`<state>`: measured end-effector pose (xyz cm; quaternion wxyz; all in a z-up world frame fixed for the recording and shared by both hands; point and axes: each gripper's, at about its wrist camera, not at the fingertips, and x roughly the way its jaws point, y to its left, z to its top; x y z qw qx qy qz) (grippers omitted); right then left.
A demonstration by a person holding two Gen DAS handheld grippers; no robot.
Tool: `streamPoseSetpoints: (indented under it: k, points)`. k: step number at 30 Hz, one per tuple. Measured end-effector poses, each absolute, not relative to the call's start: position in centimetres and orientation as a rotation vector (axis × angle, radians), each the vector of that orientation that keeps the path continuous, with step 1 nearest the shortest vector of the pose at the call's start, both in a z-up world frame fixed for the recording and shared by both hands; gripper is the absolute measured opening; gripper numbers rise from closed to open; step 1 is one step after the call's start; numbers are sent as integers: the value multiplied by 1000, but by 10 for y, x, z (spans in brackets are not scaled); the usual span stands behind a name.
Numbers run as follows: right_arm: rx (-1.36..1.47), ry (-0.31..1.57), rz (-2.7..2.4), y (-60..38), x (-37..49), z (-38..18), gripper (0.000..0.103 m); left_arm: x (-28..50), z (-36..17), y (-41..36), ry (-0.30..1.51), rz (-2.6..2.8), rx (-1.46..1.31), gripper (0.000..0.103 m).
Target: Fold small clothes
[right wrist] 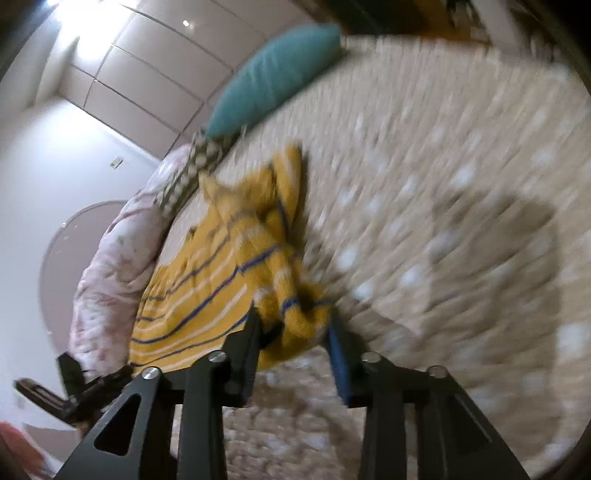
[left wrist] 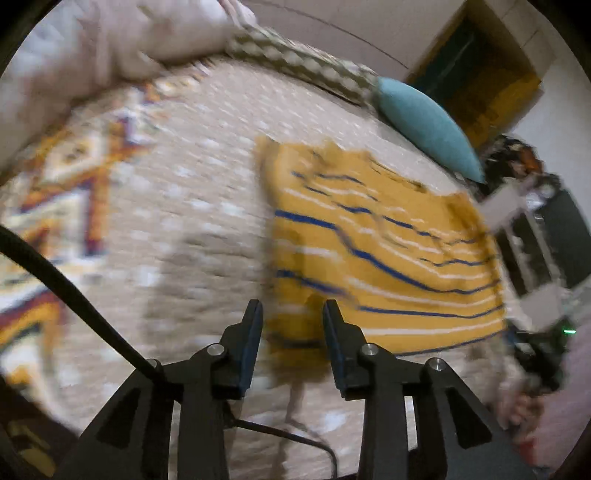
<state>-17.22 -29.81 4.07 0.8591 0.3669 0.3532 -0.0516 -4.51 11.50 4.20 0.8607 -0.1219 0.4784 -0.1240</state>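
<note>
yellow striped garment (left wrist: 384, 254) is lying on the beige bedspread (left wrist: 207, 229) near the teal pillow (left wrist: 428, 125), left gripper (left wrist: 293, 308) is hovering part-open and empty over its near edge, right gripper (right wrist: 293, 321) is part-open around a bunched fold, grip unclear.

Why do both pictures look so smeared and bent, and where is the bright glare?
Left wrist view: motion blur smears the yellow striped knitted garment and the beige dotted bedspread; the black gripper fingers stay sharp. Right wrist view: the same streaking, with white glare washing out the top left corner. In both, the fisheye lens curves straight edges.
</note>
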Motion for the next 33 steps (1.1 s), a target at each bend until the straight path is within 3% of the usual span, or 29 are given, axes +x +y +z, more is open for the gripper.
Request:
streamPoseSetpoints:
  k: [4, 8, 9, 15, 19, 22, 25, 33]
  points:
    - [624, 644, -173, -296, -168, 85, 40, -65, 57, 139, 948, -100, -175, 33]
    - [524, 664, -64, -268, -110, 101, 36, -82, 71, 150, 895, -77, -210, 52]
    - [482, 679, -41, -258, -90, 102, 36, -85, 73, 149, 885, -75, -214, 57]
    - [450, 843, -43, -256, 22, 58, 36, -99, 77, 138, 852, -61, -164, 60]
    - [605, 852, -183, -308, 45, 28, 16, -103, 70, 142, 861, -47, -166, 63]
    - [660, 816, -199, -320, 34, 38, 19, -102, 62, 147, 874, -45, -175, 64]
    - [548, 803, -278, -316, 18, 58, 35, -101, 56, 147, 887, -41, -186, 64]
    - [456, 758, -174, -290, -73, 89, 35, -105, 58, 119, 874, -66, -127, 70]
